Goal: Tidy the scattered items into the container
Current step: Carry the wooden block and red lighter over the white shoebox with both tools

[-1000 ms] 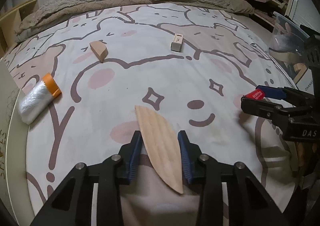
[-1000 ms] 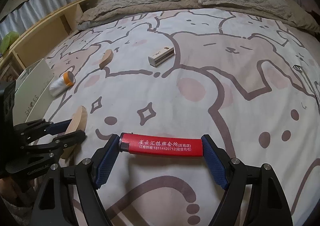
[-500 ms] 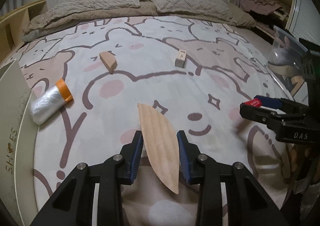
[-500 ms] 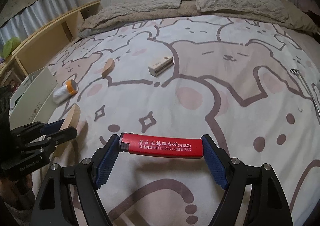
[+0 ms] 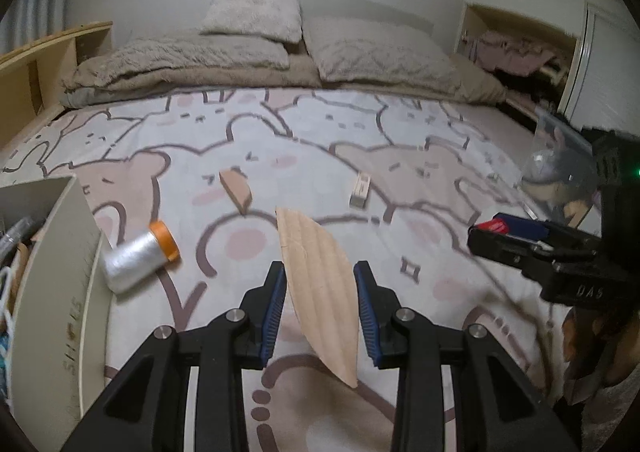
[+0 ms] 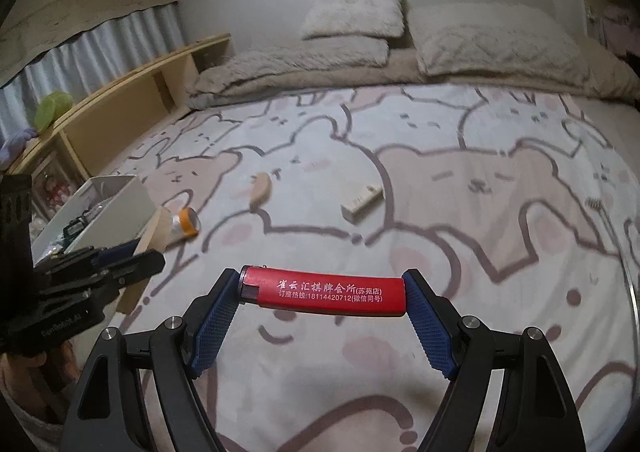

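Flanking the white container (image 5: 60, 252): orange-capped spool (image 5: 138, 262); wooden wedge (image 5: 237, 190) and small block (image 5: 360, 191) beyond

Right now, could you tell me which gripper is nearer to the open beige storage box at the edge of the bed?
Left. The left gripper, holding a leaf-shaped wooden piece, is beside the box; the right gripper, holding a red lighter, is farther out over the bedspread.
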